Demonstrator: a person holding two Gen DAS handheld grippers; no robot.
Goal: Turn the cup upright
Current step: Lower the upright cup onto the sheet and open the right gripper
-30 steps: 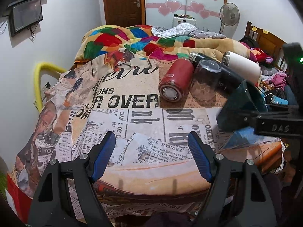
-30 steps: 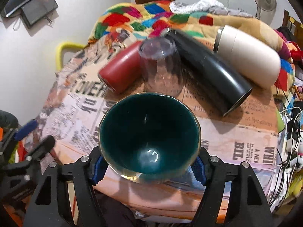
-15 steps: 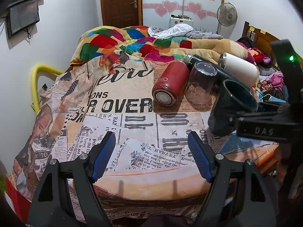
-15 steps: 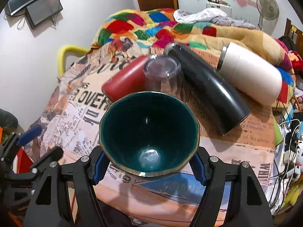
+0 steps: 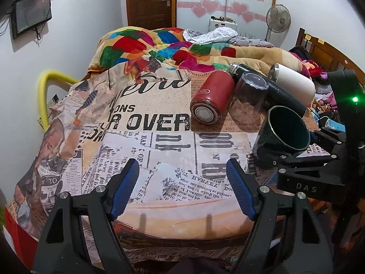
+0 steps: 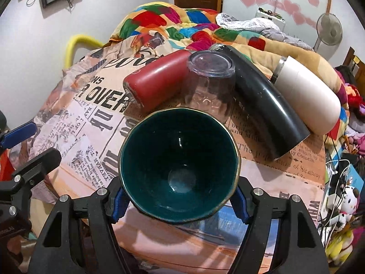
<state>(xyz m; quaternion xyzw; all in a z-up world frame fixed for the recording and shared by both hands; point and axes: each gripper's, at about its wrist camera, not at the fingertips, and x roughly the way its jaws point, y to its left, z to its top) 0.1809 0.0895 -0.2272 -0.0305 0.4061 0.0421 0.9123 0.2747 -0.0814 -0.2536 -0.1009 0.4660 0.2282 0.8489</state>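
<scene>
My right gripper point(image 6: 179, 199) is shut on a dark teal cup point(image 6: 180, 162) with a gold rim, its mouth turned up and toward the camera. In the left wrist view the same cup point(image 5: 285, 130) stands nearly upright at the right, its base on or just above the newspaper-print cloth point(image 5: 159, 141), held by the right gripper point(image 5: 305, 159). My left gripper point(image 5: 182, 191) is open and empty over the cloth's near edge.
Behind the cup lie a red bottle point(image 6: 157, 82), an upside-down clear glass point(image 6: 209, 84), a black flask point(image 6: 264, 105) and a white flask point(image 6: 308, 91). A colourful quilt point(image 5: 159, 45) is piled behind. Cables and toys point(image 6: 342, 182) hang at the right edge.
The right gripper has tilted the cup from lying sideways toward upright and lowered it to the cloth. The left gripper has stayed open and drawn back slightly.
</scene>
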